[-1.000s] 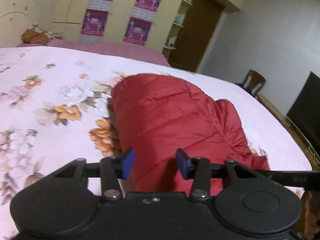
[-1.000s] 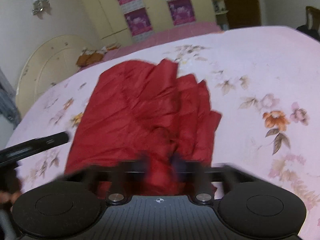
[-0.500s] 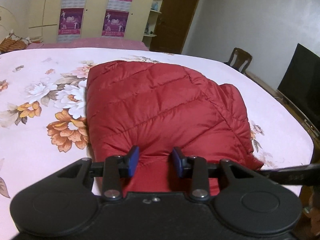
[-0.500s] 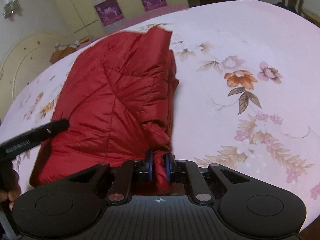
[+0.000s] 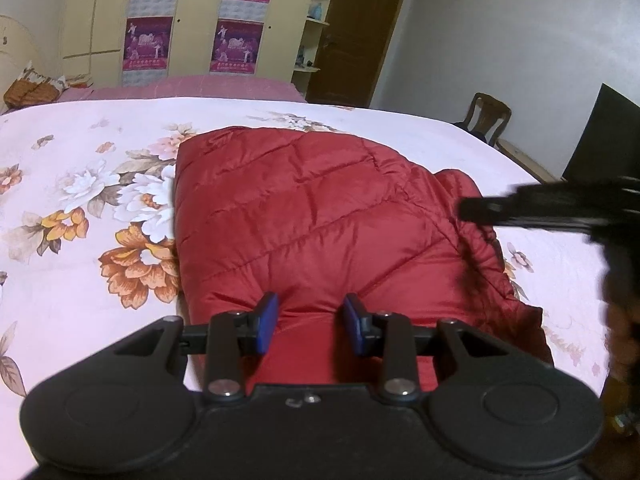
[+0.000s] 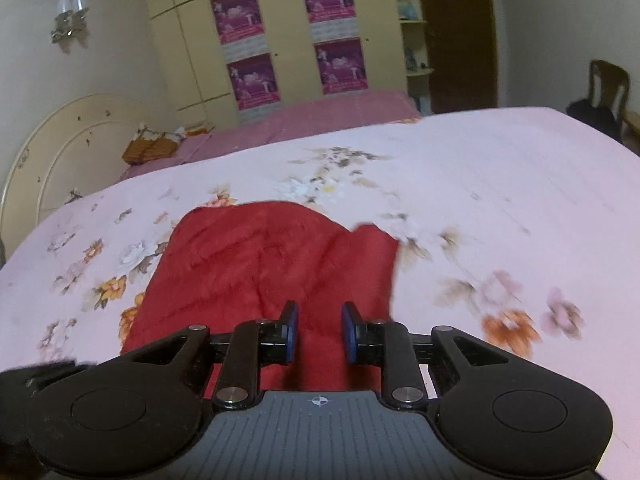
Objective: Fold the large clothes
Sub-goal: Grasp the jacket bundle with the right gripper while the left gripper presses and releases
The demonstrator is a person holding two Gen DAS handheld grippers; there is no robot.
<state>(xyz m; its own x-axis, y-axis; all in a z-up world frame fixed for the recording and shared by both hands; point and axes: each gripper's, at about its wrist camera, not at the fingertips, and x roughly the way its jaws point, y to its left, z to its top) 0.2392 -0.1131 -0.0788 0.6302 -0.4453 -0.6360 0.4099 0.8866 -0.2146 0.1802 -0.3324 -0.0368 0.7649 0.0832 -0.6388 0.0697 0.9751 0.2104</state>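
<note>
Left wrist view: puffy red jacket (image 5: 320, 224), soft, light, slippery, best pinched at hems; left claw (image 5: 310, 328) apart, right claw (image 6: 318, 332) opening, unclamped.

Right claw (image 6: 318, 330) opening, apparently clear above red jacket (image 6: 272, 264).
</note>
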